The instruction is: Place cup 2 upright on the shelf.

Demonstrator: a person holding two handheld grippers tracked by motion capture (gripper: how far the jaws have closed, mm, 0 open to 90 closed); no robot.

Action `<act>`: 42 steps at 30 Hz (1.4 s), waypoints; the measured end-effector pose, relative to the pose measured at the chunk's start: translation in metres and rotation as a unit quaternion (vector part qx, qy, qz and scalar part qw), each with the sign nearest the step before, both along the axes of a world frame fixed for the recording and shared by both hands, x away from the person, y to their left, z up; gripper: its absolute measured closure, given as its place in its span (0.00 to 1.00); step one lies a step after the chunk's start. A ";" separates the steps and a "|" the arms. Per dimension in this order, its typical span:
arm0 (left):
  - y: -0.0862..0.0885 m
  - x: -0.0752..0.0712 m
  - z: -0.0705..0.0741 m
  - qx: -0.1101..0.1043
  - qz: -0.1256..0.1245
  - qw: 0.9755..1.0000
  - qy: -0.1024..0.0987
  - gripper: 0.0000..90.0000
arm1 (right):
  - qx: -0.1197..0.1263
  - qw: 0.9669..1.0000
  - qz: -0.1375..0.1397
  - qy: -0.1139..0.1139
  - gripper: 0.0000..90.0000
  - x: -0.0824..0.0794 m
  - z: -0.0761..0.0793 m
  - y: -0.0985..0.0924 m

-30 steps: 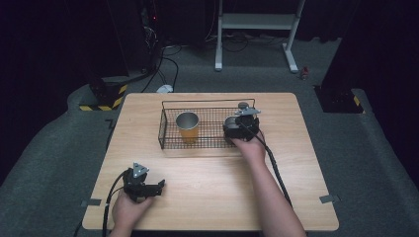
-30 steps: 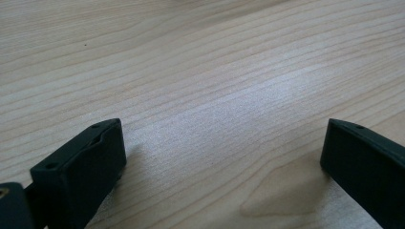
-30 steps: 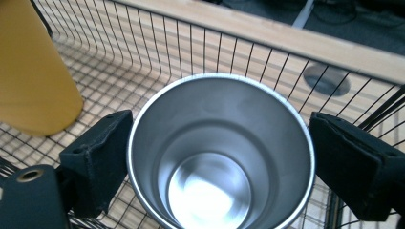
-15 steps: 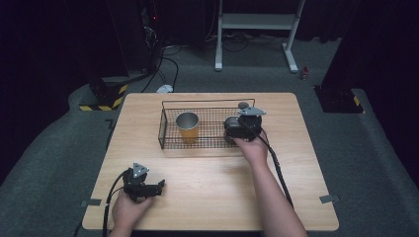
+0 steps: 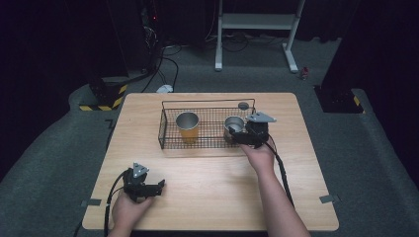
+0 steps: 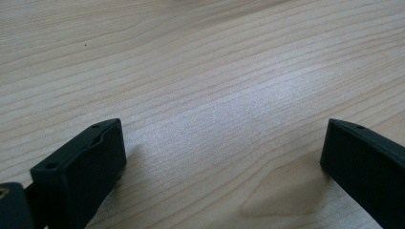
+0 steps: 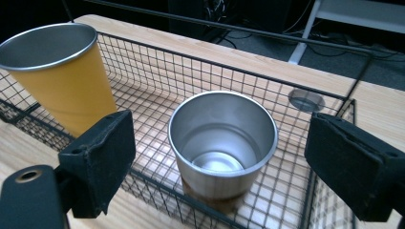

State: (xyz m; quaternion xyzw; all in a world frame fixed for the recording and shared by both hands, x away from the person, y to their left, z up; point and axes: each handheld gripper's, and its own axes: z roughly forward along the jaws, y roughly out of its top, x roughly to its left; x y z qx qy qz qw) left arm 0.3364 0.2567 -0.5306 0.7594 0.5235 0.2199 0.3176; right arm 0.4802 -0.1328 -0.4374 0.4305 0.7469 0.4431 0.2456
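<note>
The right gripper (image 5: 240, 134) hovers at the wire basket's (image 5: 170, 142) four o'clock edge, jaws wide apart around nothing. Inside stand a silver cup (image 7: 223, 143) and, at its nine o'clock, an orange cup (image 5: 188, 126). The left gripper (image 5: 157, 188) rests on the table (image 5: 222, 187) at seven o'clock, jaws spread and empty.

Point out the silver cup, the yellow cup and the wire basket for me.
silver cup (image 7: 223, 143): right gripper view, inner wall.
yellow cup (image 7: 64, 88): right gripper view, outer side.
wire basket (image 5: 207, 102): high view, far top rim.

Basket (image 5: 207, 143) sits at table (image 5: 207, 197) centre-rear. Inside it: one cup (image 5: 188, 126) left, second cup (image 5: 233, 127) right, apart. Right gripper (image 5: 245, 137) at basket's right front corner; left gripper (image 5: 148, 187) rests near table's front left.
</note>
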 end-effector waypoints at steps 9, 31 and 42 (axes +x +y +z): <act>0.000 0.000 0.000 0.000 0.000 1.000 0.000 0.02 | 0.009 1.000 -0.005 0.000 0.13 -0.025 -0.001 -0.021; -0.001 0.002 0.000 0.001 -0.004 1.000 0.002 0.01 | -0.059 0.993 -0.068 0.070 0.15 -0.090 -0.049 -0.078; 0.000 0.001 0.000 0.004 -0.004 1.000 0.001 0.01 | -0.074 0.986 -0.082 0.121 0.13 -0.111 -0.087 -0.090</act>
